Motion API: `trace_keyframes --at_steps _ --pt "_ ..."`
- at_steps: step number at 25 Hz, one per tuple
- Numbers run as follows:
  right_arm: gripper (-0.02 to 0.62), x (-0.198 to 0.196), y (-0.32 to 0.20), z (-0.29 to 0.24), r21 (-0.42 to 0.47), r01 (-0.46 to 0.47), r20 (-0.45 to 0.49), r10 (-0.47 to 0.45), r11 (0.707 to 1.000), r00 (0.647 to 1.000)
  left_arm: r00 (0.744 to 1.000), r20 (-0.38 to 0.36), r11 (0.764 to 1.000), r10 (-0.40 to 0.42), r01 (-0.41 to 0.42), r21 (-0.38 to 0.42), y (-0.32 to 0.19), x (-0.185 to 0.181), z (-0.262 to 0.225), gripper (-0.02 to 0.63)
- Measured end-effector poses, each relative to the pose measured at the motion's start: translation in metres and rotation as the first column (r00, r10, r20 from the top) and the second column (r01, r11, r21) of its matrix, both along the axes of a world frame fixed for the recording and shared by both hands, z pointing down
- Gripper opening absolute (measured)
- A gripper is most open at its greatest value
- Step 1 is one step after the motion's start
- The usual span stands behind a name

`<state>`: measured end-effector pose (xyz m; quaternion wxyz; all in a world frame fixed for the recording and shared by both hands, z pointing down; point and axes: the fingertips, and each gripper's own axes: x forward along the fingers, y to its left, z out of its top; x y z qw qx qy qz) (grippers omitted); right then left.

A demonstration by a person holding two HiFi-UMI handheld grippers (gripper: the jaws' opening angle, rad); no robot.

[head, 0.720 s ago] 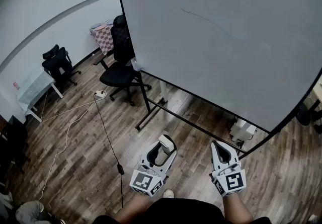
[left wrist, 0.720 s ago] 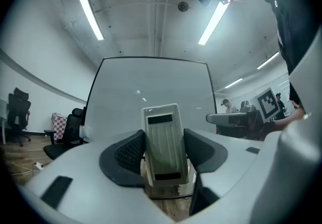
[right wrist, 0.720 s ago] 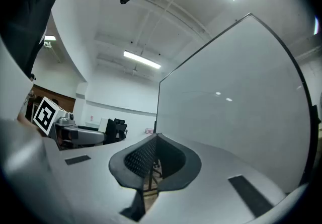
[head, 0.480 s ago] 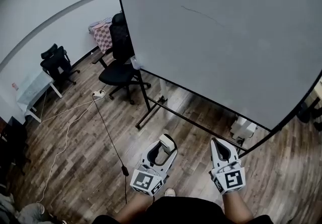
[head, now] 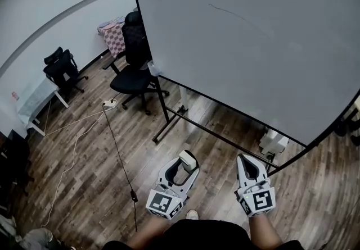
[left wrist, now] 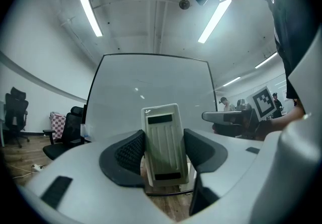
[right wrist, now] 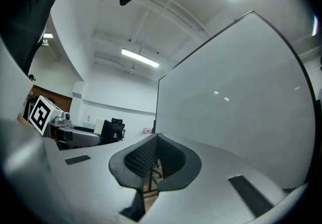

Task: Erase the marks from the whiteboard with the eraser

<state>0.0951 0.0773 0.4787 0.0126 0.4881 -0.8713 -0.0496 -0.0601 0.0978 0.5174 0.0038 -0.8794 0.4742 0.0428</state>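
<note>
Both tools are held low, jaws pointing ahead at the whiteboard [head: 253, 69].

Left gripper [head: 184, 162]: a white eraser [head: 188, 157] sits at its tip, clamped between the jaws.

Right gripper [head: 246, 161]: jaws drawn together, nothing seen in them.

The whiteboard stands well ahead of both, on a black frame. One thin dark mark [head: 236, 14] (faint, slightly curved) lies far ahead of the right gripper, high on the board.

Ahead and left of the left gripper, a black office chair [head: 132, 72] stands beside the board's edge. A cable [head: 119, 153] runs over the wood floor [head: 84, 176] just left of the left gripper.
</note>
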Motion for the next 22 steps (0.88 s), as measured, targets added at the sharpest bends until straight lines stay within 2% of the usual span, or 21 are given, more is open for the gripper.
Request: trace_keyframes --at_steps 10,17,22 --pt "0.02 -0.034 -0.018 0.003 -0.007 -0.008 -0.009 0.008 1.0 1.0 1.0 0.007 1.0 -0.03 0.03 0.01 -0.019 -0.047 -0.002 0.262" --pt "0.02 -0.044 -0.052 -0.001 0.002 -0.006 -0.012 0.006 1.0 1.0 1.0 0.009 1.0 -0.024 0.024 0.02 -0.061 -0.053 -0.007 0.262" --pt "0.02 -0.037 -0.088 -0.011 0.028 -0.021 0.009 0.02 0.999 1.0 1.0 0.017 0.999 -0.003 0.002 0.034 -0.105 -0.046 -0.015 0.262"
